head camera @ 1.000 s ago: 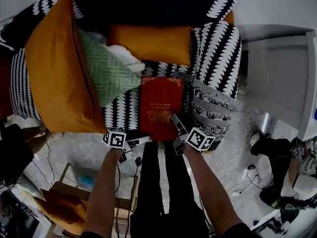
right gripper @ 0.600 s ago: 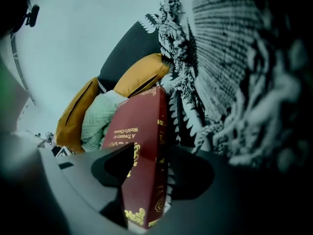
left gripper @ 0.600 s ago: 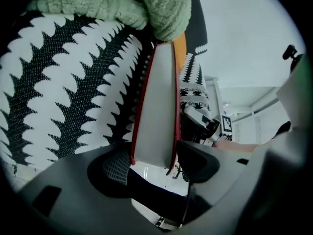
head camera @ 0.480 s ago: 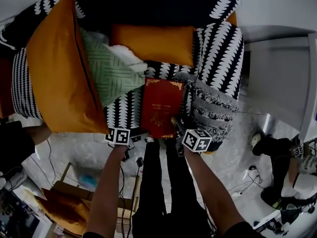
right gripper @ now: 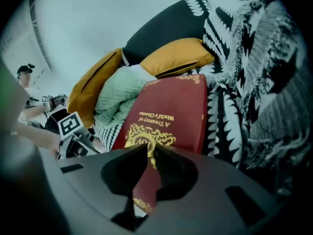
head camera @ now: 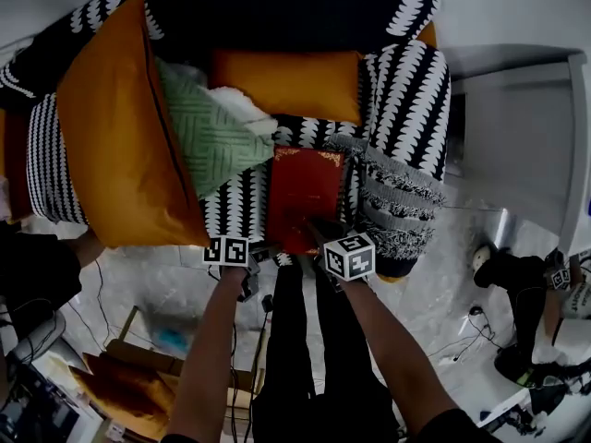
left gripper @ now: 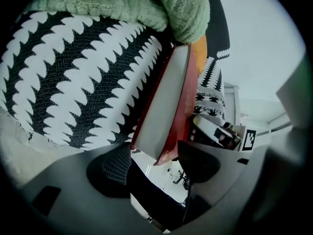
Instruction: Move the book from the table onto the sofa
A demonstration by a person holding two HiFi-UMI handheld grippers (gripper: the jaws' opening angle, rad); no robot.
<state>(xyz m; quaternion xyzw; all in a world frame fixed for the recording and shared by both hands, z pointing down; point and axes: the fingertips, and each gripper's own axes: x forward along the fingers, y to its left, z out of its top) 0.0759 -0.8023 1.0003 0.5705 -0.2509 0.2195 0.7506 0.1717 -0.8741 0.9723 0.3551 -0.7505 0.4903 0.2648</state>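
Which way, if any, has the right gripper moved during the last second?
Yes. The right gripper slid left, from beside the fringed blanket onto the red book's near end; its jaws have just been closing.

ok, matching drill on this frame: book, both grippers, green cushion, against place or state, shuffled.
1. book
2. left gripper
3. right gripper
4. green cushion

A. jaws apart at the book's near corner
B. jaws almost shut over the red cover
C. on the sofa seat, one corner past the edge
D. against the big orange cushion

Pairs: 1-C, 2-A, 3-B, 4-D.
The right gripper's jaws have just been closing; the book lies behind them, not between them.
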